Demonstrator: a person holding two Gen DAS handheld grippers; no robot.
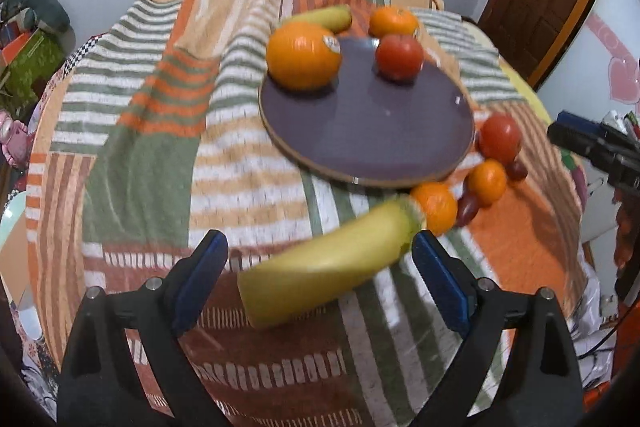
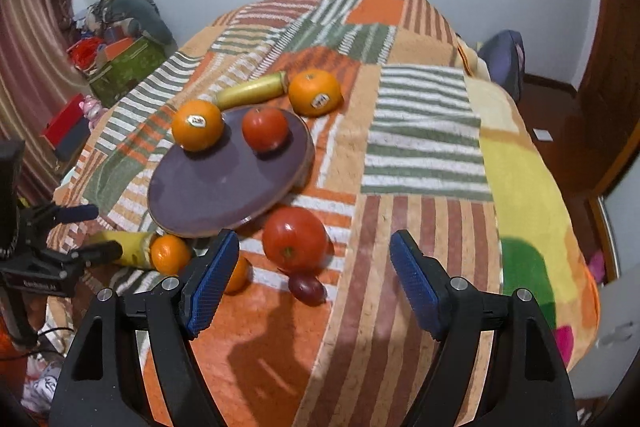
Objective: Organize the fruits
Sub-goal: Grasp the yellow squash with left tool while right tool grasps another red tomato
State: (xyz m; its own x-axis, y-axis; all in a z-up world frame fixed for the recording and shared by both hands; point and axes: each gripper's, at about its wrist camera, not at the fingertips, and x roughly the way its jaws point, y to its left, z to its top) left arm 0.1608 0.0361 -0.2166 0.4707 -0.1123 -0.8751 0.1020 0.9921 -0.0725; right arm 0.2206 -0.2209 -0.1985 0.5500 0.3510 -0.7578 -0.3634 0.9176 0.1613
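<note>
Left hand-held gripper (image 1: pixel 320 259) stands wide open over the striped blanket (image 1: pixel 132 163), and its blue pads hold nothing. A yellow banana (image 1: pixel 324 263) lies on the blanket between the two fingers; it looks blurred, and no pad touches it. Just beyond the right finger are two small oranges (image 1: pixel 436 205) and a red tomato (image 1: pixel 500 137). Further ahead is the round dark plate (image 1: pixel 368 131), with a big orange (image 1: pixel 304 55) and a second tomato (image 1: pixel 399 55) on its far part.

From the right wrist view, the right hand-held gripper (image 2: pixel 314 277) is also open and empty. Between its fingers, a little ahead, lie a large tomato (image 2: pixel 295 239) and a dark red grape (image 2: pixel 307 287). The plate is ahead to the left. Behind the plate rest another banana (image 2: pixel 252 91) and an orange with a sticker (image 2: pixel 315 93).
</note>
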